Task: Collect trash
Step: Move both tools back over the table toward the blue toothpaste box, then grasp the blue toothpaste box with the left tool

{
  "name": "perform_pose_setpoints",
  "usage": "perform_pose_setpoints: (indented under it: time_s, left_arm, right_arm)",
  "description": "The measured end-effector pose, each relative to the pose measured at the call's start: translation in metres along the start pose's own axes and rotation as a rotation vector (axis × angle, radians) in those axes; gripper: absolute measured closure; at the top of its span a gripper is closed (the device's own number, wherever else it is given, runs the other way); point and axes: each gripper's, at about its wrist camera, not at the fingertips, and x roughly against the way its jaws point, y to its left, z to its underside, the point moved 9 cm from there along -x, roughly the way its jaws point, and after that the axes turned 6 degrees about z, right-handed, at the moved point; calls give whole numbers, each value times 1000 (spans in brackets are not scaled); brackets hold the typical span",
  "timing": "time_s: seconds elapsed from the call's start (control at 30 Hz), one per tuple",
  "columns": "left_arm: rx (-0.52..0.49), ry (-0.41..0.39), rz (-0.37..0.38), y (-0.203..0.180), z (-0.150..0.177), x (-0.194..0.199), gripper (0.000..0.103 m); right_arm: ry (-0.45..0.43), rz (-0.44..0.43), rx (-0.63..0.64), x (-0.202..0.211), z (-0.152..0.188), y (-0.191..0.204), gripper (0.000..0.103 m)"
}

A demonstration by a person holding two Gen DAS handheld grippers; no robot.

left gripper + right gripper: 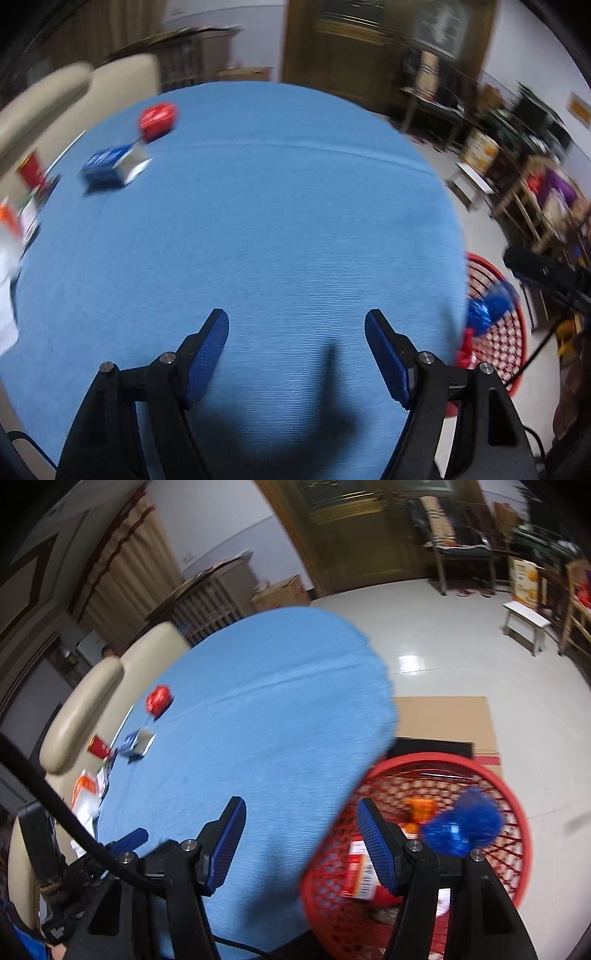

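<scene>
Trash: blue box (112, 168), red wrapper (158, 119); labels blurred, unreadable.

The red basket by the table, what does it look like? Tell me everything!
The red basket is round, with a thick smooth rim and open lattice walls that look like plastic. It stands upright on the pale floor, close beside the blue table's edge. Inside lie a crumpled blue wrapper, something orange and a red-and-white box. Neither gripper touches it.
</scene>
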Motion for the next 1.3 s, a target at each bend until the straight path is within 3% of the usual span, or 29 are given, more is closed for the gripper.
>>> perform_pose_setpoints:
  time_s: [0.23,0.5,0.8,1.03,1.3]
  left_arm:
    - [147,-11,-73,76,3,4,26]
    - [229,-27,-102,121,1,8,26]
    - [283,-36,-111,153,-10,2,26]
    - [292,-60,-129,178,-51,-3,26]
    - [461,-82,-125,193,-136,-22,26]
  right_arm:
    - [66,-27,104,-30,11,57,37]
    - [108,-38,219,-51,17,114,37]
    - [148,-23,271,-72,22,138,37]
    - [175,-33,267,-88,22,143,37]
    - [205,-68,235,-103,21,140,37]
